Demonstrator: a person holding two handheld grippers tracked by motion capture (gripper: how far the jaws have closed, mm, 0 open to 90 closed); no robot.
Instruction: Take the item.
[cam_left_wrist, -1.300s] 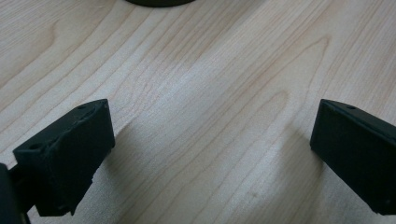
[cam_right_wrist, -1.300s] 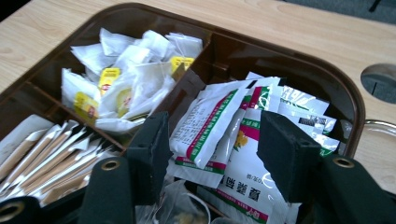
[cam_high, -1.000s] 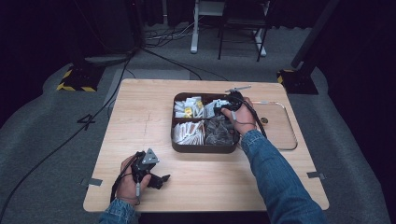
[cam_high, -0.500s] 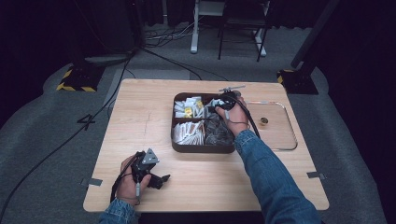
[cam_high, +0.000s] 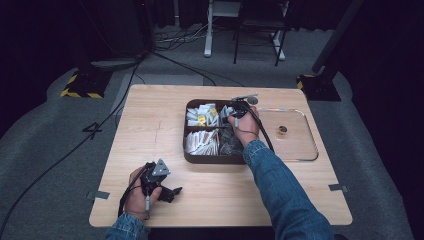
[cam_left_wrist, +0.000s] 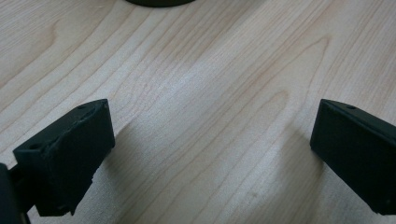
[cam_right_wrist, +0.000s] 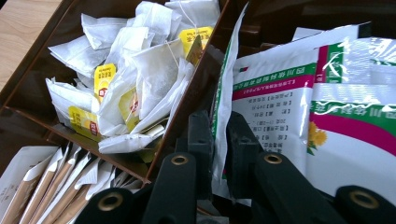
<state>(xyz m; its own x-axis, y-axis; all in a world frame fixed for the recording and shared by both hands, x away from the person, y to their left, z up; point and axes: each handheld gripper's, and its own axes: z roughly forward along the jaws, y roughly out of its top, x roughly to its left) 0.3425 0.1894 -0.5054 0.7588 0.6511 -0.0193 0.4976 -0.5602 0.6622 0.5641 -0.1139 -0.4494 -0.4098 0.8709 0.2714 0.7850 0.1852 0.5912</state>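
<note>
One glossy flat sachet (cam_right_wrist: 224, 93) between jaws

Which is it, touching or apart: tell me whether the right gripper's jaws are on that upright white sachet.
Touching. The right gripper view shows the right gripper with both black jaws pressed against the white sachet, one on each face, with no gap, beside the tea-bag compartment.

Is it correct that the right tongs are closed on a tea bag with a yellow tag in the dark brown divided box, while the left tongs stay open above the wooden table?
Not quite. The right tongs are closed on a white sachet with green and magenta print, seen edge-on in the right gripper view; the tea bags with yellow tags lie untouched in the neighbouring compartment of the dark brown divided box. The left tongs are indeed open above the wooden table.
</note>
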